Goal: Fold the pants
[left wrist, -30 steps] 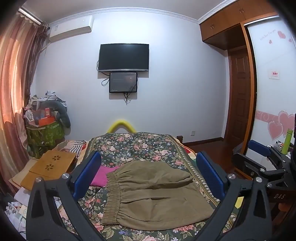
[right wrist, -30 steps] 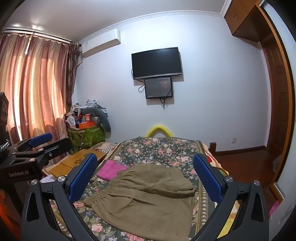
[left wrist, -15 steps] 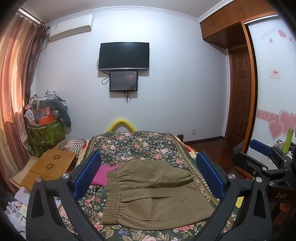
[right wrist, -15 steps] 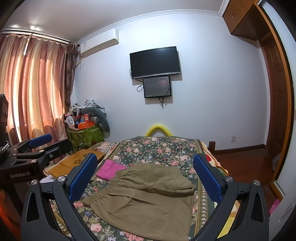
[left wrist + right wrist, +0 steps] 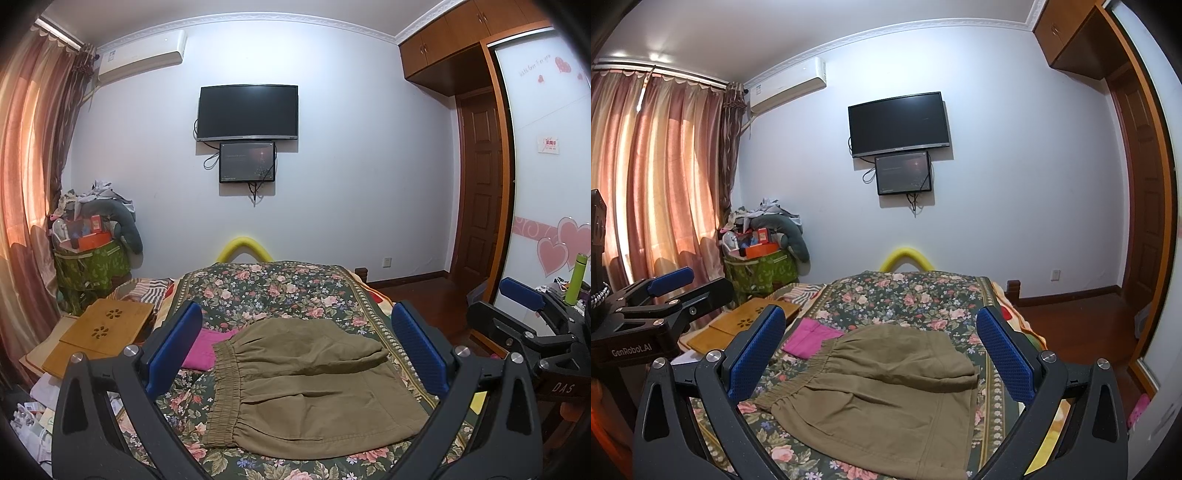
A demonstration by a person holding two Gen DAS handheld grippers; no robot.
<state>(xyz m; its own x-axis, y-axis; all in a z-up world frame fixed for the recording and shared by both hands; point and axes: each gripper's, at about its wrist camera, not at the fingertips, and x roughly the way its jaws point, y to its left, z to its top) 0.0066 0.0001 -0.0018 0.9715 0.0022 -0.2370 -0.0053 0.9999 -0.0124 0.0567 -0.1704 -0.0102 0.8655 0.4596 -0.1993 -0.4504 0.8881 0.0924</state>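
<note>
The left gripper is held up over the bed with its two blue fingers spread wide; nothing is held. The right gripper is spread wide too, and nothing is touched. One pair of brown pants is laid folded on the bed, beside one pink cloth.

White wall holds a television (curtains glowing).

Olive-brown pants lie on a dark floral bedspread beside a magenta cloth.
</note>
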